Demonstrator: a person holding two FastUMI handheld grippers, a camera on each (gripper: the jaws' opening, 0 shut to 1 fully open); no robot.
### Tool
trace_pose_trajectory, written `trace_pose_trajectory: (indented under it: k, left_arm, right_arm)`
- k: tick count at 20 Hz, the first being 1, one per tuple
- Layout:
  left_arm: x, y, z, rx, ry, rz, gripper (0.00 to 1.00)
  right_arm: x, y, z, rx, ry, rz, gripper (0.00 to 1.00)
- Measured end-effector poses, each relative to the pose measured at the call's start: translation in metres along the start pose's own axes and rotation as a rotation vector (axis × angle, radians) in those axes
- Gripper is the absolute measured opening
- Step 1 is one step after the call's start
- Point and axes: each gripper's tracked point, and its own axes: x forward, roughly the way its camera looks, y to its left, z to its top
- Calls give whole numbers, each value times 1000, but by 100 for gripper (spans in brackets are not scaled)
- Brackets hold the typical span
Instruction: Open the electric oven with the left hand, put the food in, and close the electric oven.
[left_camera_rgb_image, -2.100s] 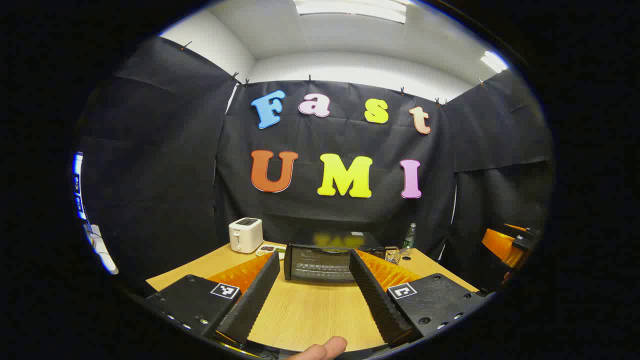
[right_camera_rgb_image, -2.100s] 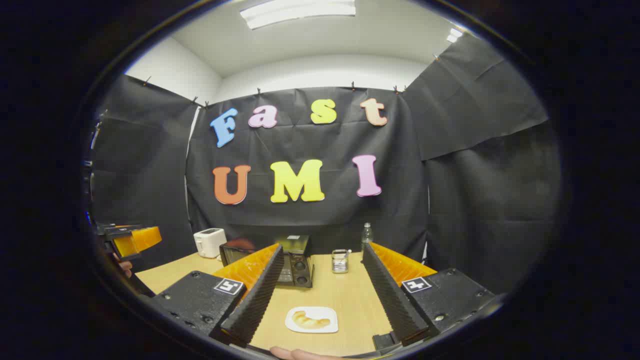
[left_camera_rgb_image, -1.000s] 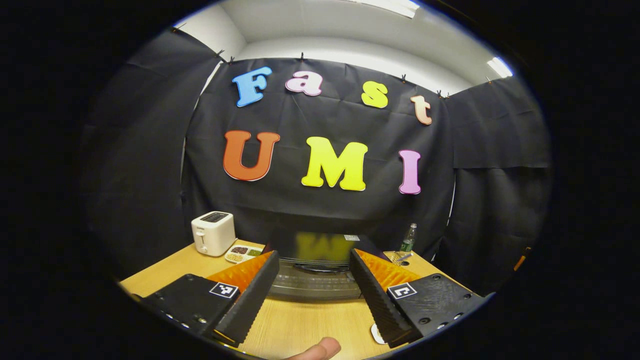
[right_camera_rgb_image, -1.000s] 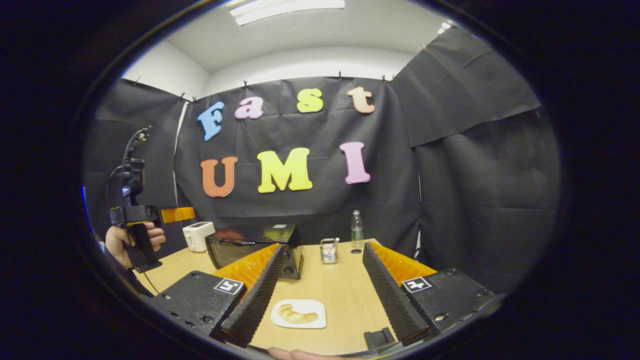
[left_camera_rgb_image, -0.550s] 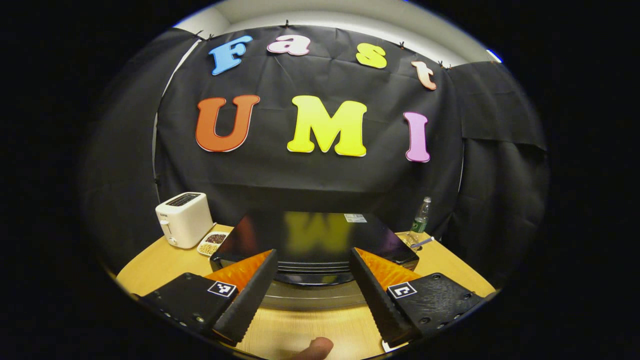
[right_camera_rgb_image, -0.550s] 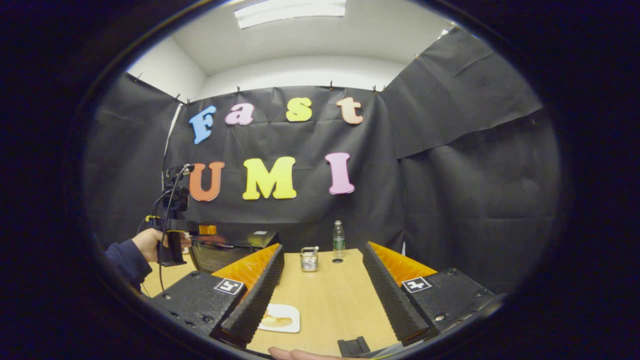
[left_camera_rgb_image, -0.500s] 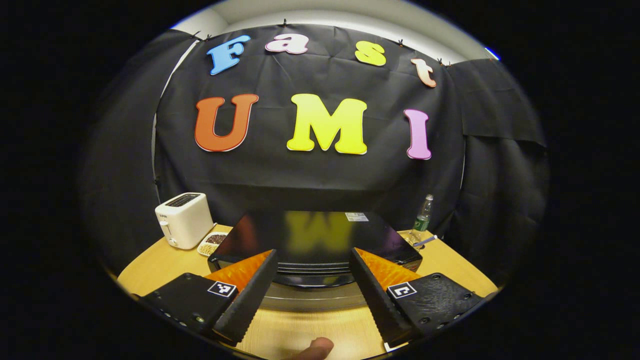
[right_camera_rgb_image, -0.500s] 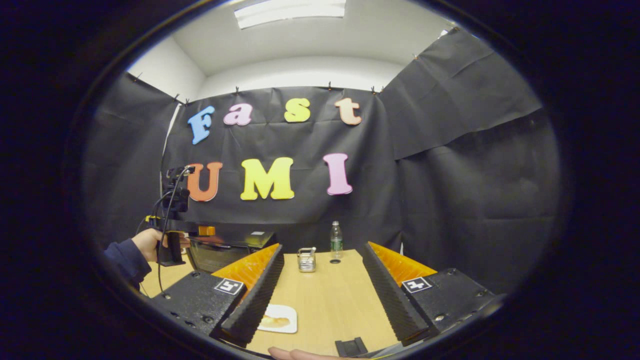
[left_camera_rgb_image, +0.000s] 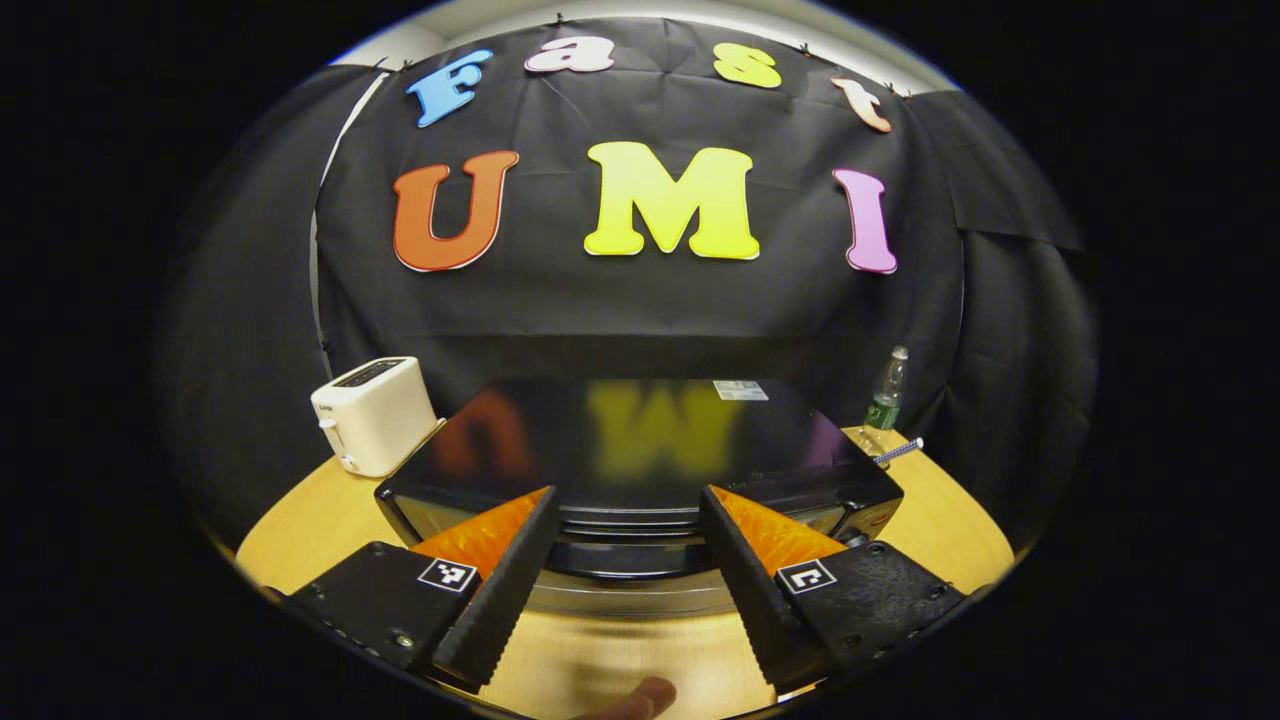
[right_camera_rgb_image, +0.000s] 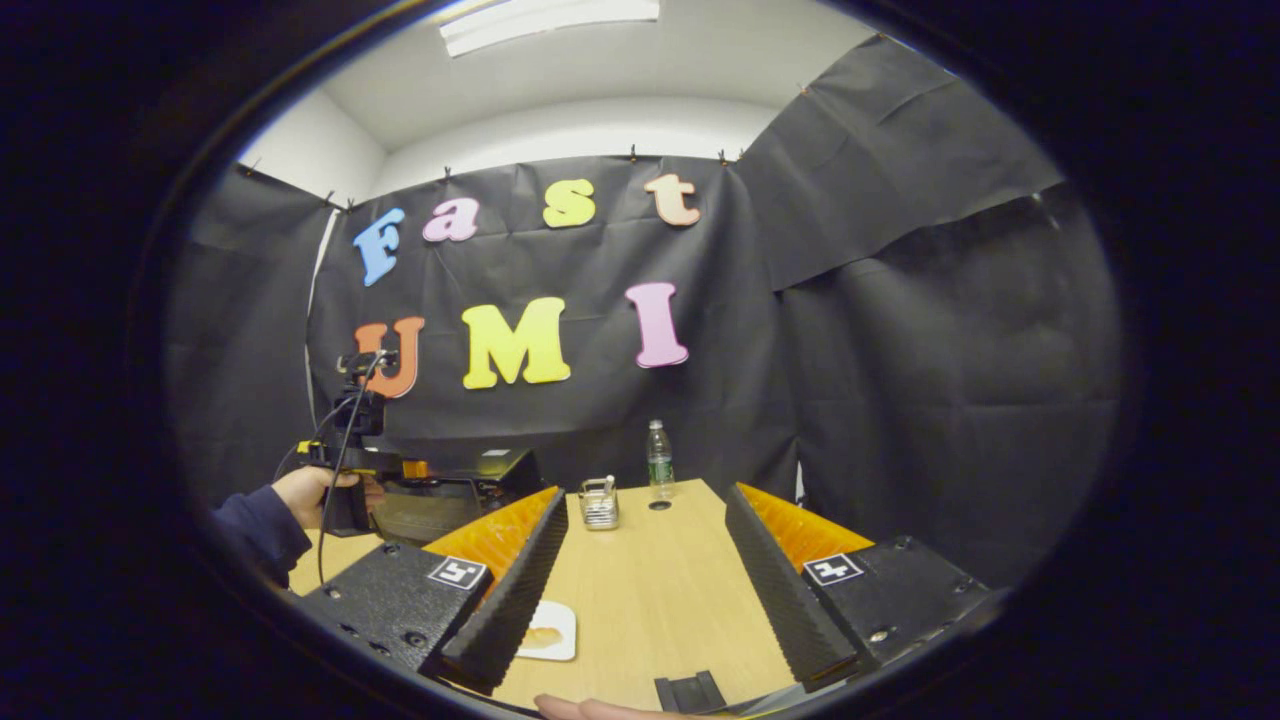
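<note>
The left gripper (left_camera_rgb_image: 625, 525) is closing in on the electric oven (left_camera_rgb_image: 640, 450), which is looming far larger than two seconds ago, while the right gripper (right_camera_rgb_image: 645, 535) is drifting so that the plate (right_camera_rgb_image: 548, 632) is sliding behind its left finger. The left gripper's jaws are standing wide apart and holding nothing, their tips straddling the oven's top front edge, where the curved handle (left_camera_rgb_image: 625, 560) is lying just below them. The oven's door is sitting closed. The right gripper's jaws are likewise spread and empty above the bench (right_camera_rgb_image: 650, 600), in front of the oven and off to its side. The food (right_camera_rgb_image: 540, 637) is resting on the plate, well in front of the oven. From here the left jaws are riding high: closing at this height would likely pinch the oven's top edge and miss the handle, or skid off the glossy front and shove the oven back toward the toaster (left_camera_rgb_image: 372, 415).
</note>
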Motion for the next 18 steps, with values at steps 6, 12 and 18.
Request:
trace_pose_trajectory:
  k: [6, 12, 18]
  left_arm:
    - [-16, 0, -11, -30, -35, -43, 95]
    - [-58, 0, -39, -19, 41, -32, 95]
    - [-89, -3, -77, -19, 85, -30, 95]
  right_arm:
    - [-7, 5, 1, -11, -3, 17, 96]
    - [-11, 12, -3, -14, 8, 31, 96]
    - [-10, 14, -3, -14, 5, 40, 96]
